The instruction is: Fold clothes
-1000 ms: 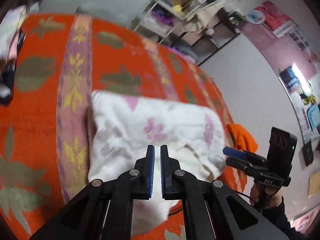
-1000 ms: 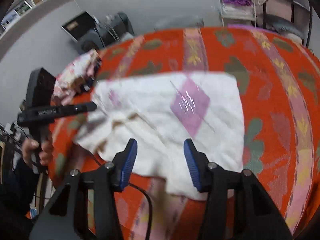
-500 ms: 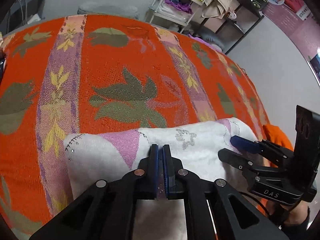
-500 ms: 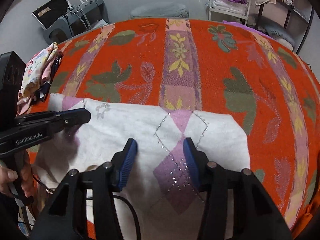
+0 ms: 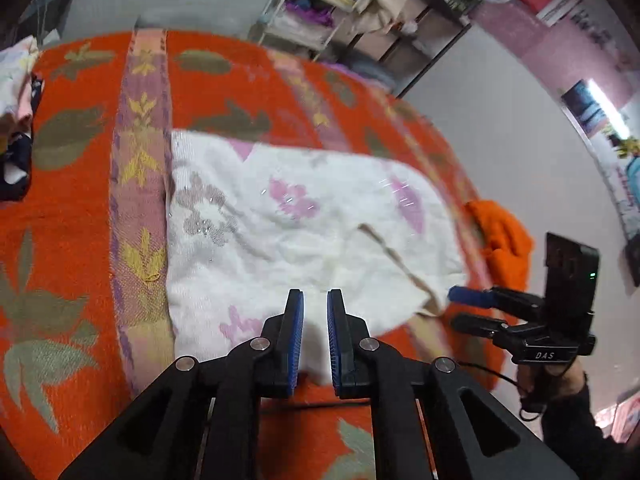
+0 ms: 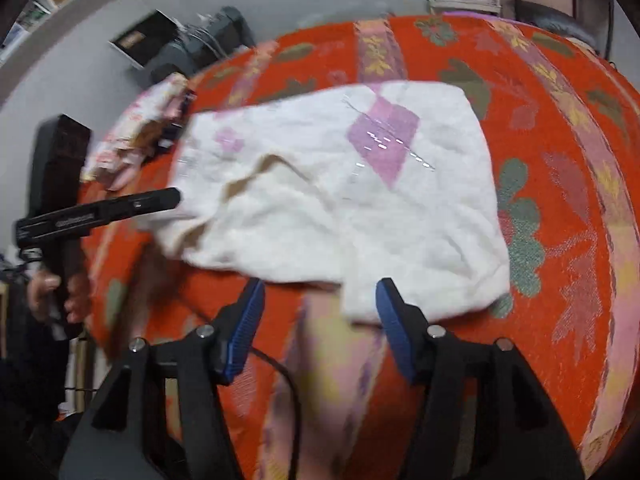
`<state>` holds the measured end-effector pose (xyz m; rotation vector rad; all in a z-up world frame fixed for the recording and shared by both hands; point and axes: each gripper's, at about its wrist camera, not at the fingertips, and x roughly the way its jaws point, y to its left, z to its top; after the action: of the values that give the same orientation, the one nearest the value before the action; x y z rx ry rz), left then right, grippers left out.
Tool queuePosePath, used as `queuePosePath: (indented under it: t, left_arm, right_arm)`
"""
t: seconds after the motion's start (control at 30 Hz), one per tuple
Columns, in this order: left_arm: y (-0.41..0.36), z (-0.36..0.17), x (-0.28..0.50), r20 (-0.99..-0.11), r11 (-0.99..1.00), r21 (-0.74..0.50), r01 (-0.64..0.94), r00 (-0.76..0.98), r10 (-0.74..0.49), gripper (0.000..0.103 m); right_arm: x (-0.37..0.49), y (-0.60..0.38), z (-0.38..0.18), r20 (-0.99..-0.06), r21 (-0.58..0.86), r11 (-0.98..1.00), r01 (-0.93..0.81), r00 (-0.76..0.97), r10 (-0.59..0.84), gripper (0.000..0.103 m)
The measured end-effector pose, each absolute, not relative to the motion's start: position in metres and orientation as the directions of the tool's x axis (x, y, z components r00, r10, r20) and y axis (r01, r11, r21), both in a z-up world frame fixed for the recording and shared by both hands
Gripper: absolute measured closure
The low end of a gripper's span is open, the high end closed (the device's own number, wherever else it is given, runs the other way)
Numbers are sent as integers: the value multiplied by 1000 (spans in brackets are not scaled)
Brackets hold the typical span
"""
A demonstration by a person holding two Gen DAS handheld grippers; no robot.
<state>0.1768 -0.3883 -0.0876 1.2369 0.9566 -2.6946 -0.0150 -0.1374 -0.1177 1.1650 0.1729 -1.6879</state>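
Lying folded on the orange patterned bedspread [image 5: 80, 208] is a white sweater [image 5: 288, 232] w/ pink diamonds, near edge rumpled, nothing gripping it; left gripper [image 5: 315, 300] hangs over its near hem, narrow gap betw pads, nothing in it; right gripper [image 6: 320, 292] sits at the near edge, spread wide, 1 fingertip [image 6: 386, 292] over the hem; pile of clothes [image 6: 140, 136] just beside the sweater's far-left corner; orange garment [image 5: 500, 236] off the bed's right side; shelf unit [image 5: 360, 12] far back.
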Motion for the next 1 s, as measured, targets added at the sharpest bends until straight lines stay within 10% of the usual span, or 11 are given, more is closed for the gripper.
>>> queuePosePath:
  t: [0.07, 0.13, 0.17, 0.47, 1.0]
  left_arm:
    - [-390, -61, 217, -639, -808, -544, 227, -737, 222, 80]
    - [-402, -55, 244, -631, -775, -577, 258, -743, 222, 8]
    - [-410, -59, 252, -640, -744, -599, 297, -736, 221, 0]
    - [-468, -158, 208, -619, -423, -783, 456, -639, 456, 0]
    - [-453, -181, 141, -584, -463, -810, 360, -571, 577, 0]
  right_arm:
    - [2, -102, -88, -638, 504, -342, 793, 75, -767, 36]
    - [20, -66, -66, -517, 593, -222, 774, 155, -842, 15]
    - [24, -50, -61, -466, 649, -157, 744, 226, -855, 12]
    - [-49, -23, -113, -558, 745, -423, 516, 134, -819, 8]
    - [-171, -119, -167, -578, 800, -443, 405, 321, -751, 8]
